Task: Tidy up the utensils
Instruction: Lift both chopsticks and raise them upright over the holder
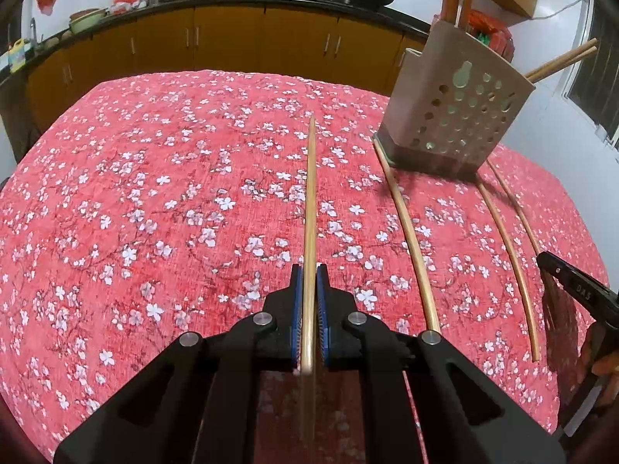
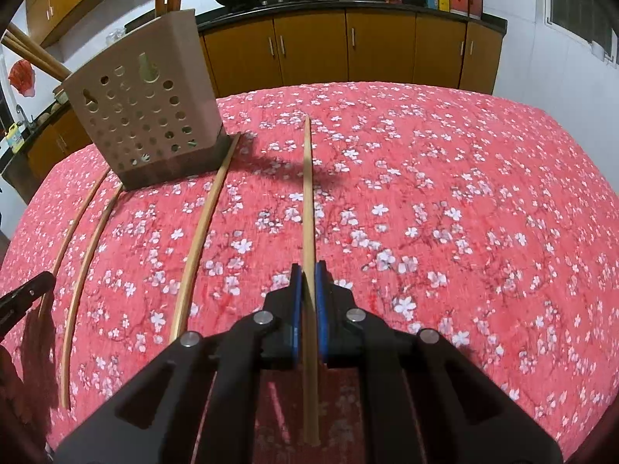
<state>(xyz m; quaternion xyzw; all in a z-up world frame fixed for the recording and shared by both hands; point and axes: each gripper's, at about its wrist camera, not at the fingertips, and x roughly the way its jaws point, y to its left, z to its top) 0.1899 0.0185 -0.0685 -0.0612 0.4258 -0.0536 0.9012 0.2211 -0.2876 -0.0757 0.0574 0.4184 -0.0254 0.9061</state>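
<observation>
Both claws, left [image 1: 309,270] and right [image 2: 308,268], clamp a chopstick [image 1: 310,201] each (holder [image 1: 456,116] nearby).

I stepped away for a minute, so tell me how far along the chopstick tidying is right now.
Partly done. Done: several chopsticks already stand in the perforated holder. In hand: the left gripper is shut on one chopstick, and the right gripper is shut on another chopstick. Left: three loose chopsticks lie on the floral tablecloth near the holder, waiting to go in.
</observation>
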